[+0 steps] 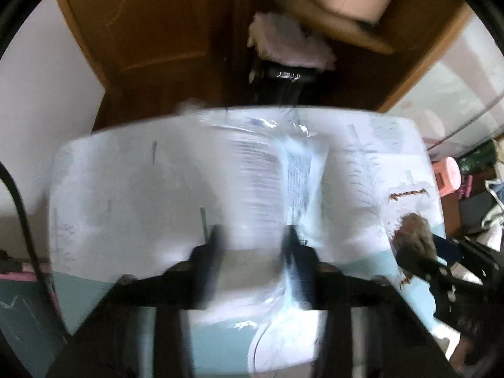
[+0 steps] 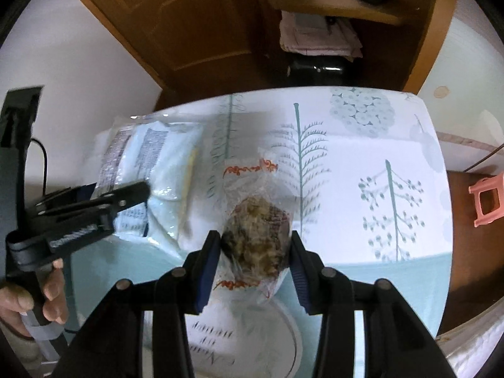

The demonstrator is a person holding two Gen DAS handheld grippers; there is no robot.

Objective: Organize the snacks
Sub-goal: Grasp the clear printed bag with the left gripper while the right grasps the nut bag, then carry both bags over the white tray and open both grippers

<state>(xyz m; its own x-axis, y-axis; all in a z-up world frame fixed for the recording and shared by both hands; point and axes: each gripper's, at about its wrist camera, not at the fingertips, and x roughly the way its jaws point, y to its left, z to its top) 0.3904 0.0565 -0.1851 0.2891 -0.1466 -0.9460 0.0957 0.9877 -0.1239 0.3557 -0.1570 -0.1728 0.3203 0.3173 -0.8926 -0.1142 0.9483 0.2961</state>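
A white snack packet (image 1: pixel 261 173) with blue print hangs, blurred, between the fingers of my left gripper (image 1: pixel 253 236), which is shut on it above the table. From the right wrist view the same packet (image 2: pixel 163 157) shows at the left, pinched by the left gripper (image 2: pixel 135 193). My right gripper (image 2: pixel 253 245) is shut on a clear bag with red print holding a round brown snack (image 2: pixel 255 220). That brown snack (image 1: pixel 412 233) and the right gripper (image 1: pixel 441 271) also appear at the right edge of the left wrist view.
The table wears a white and pale green cloth with a tree pattern (image 2: pixel 362 163). A person's hand (image 2: pixel 50 296) grips the left tool's handle. A pink stool (image 2: pixel 485 201) stands right of the table. A wooden door (image 2: pixel 189 15) and a shelf are behind.
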